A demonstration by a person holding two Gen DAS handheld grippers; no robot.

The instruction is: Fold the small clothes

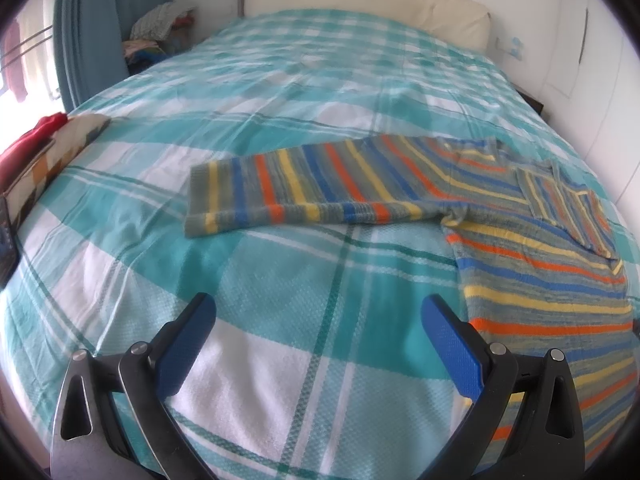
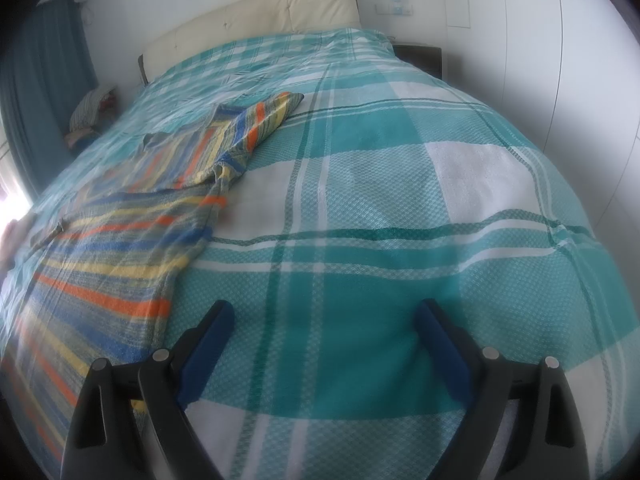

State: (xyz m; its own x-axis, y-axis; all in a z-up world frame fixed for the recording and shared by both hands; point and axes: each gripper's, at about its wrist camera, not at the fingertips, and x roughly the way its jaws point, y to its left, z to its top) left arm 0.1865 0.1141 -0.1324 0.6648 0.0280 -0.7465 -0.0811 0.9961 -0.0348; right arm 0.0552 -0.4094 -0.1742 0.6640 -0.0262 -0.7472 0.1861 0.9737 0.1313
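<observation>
A striped sweater (image 1: 532,256) in grey, blue, orange and yellow lies flat on the bed. In the left wrist view its body is at the right and one sleeve (image 1: 304,184) stretches out to the left. The other sleeve (image 1: 568,204) is folded over the body. My left gripper (image 1: 318,320) is open and empty above the bedspread, left of the sweater body. In the right wrist view the sweater (image 2: 116,248) lies at the left, its folded sleeve (image 2: 256,128) reaching up toward the middle. My right gripper (image 2: 324,320) is open and empty, right of the sweater's edge.
The bed has a teal and white checked bedspread (image 1: 280,360) and a cream headboard (image 1: 368,4). A pile of clothes (image 1: 160,28) sits by the teal curtain (image 1: 88,28). Red and patterned items (image 1: 44,148) lie at the bed's left edge. White wardrobe doors (image 2: 560,60) stand at the right.
</observation>
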